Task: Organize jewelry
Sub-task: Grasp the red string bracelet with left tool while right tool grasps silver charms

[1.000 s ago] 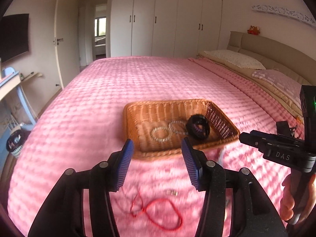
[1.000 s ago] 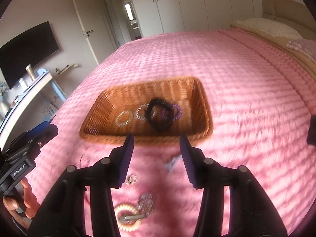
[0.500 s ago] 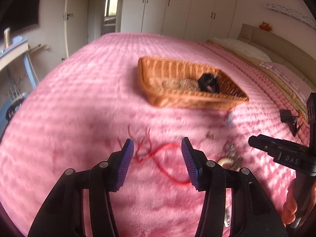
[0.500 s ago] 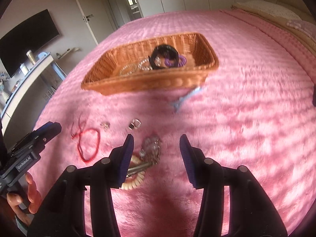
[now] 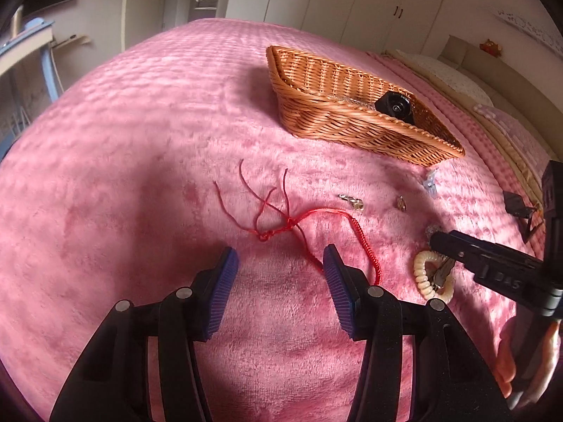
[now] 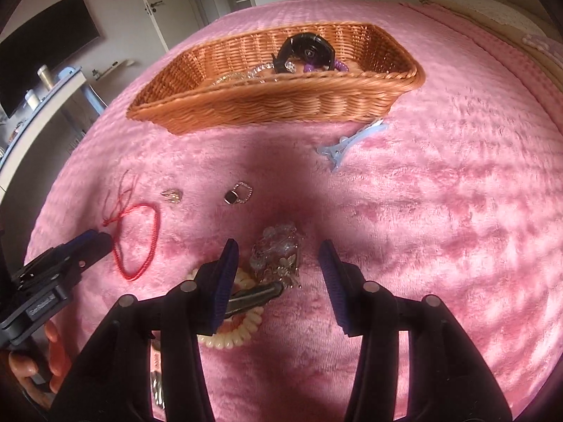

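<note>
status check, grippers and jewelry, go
Left gripper open over red string bracelet. Right gripper open over crystal hair clip. Wicker basket beyond. Nothing blocking.

Woven wicker basket, plush pink blanket, braided red cord bracelet

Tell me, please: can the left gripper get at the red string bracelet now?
Probably yes. The left gripper is open just above the red string bracelet, which lies loose on the pink bedspread with nothing over it.

Basket wall hiding bracelets.
</note>
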